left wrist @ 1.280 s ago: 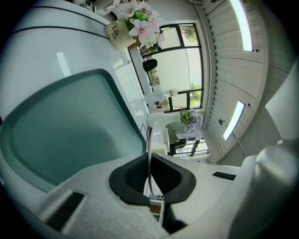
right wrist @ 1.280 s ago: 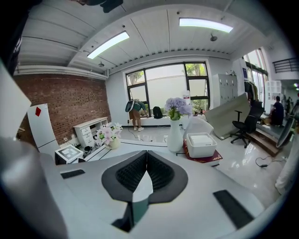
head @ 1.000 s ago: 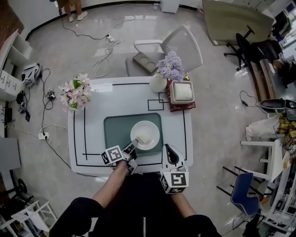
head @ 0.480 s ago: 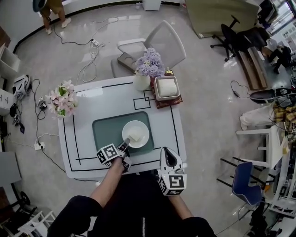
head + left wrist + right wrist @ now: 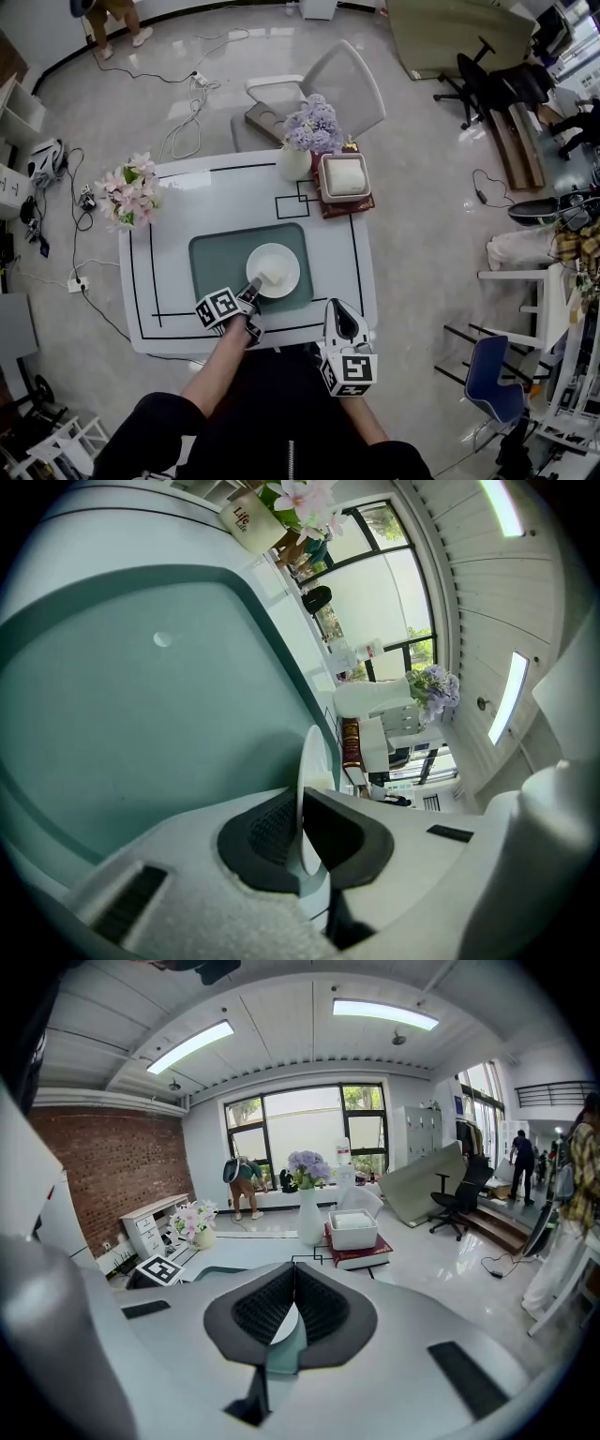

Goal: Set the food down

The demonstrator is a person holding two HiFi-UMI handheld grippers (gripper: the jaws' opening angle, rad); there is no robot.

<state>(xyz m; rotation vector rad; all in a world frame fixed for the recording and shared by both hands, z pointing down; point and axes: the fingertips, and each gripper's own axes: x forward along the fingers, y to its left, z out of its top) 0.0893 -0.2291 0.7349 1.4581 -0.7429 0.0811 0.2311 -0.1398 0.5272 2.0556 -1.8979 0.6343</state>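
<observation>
My left hand-held gripper (image 5: pixel 251 289) is clamped on the plate's (image 5: pixel 277 266) rim, with the food (image 5: pixel 272 277) over the placemat (image 5: pixel 216 264) near the tabletop's (image 5: pixel 169 314) front edge. My right hand-held gripper (image 5: pixel 293 1312) is closed and empty. I'd lower it level, then release.

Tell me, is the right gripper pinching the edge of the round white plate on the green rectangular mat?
No, the left gripper pinches the edge of the round white plate on the green rectangular mat. The left gripper view shows the rim between its shut jaws; the right gripper is shut on nothing.
</observation>
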